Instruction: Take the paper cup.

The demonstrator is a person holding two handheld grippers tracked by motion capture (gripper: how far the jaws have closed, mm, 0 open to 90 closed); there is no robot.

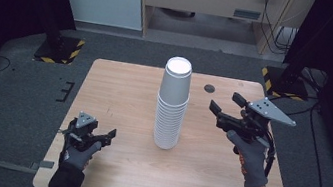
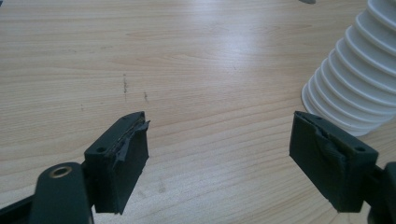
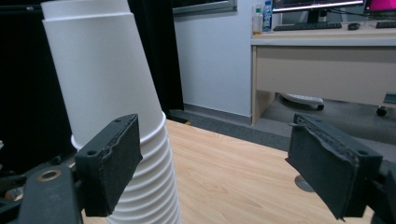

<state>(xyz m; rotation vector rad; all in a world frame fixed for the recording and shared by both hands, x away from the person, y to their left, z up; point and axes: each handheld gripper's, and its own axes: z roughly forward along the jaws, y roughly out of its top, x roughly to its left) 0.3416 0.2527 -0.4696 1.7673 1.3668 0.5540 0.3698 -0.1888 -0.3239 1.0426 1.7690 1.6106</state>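
Note:
A tall stack of white paper cups [image 1: 172, 102] stands upside down in the middle of the wooden table [image 1: 119, 91]. My left gripper [image 1: 108, 135] rests low near the front left, open, a hand's width left of the stack's base [image 2: 348, 88]. Its jaws stand wide apart over bare wood. My right gripper [image 1: 226, 103] is raised to the right of the stack, open and pointing towards its upper part. In the right gripper view the stack [image 3: 112, 102] rises behind the left jaw, apart from it.
A small dark round disc [image 1: 209, 88] lies on the table behind and right of the stack. Black stands with yellow-striped bases [image 1: 60, 49] flank the table's far corners. A desk [image 3: 322, 56] stands beyond the far edge.

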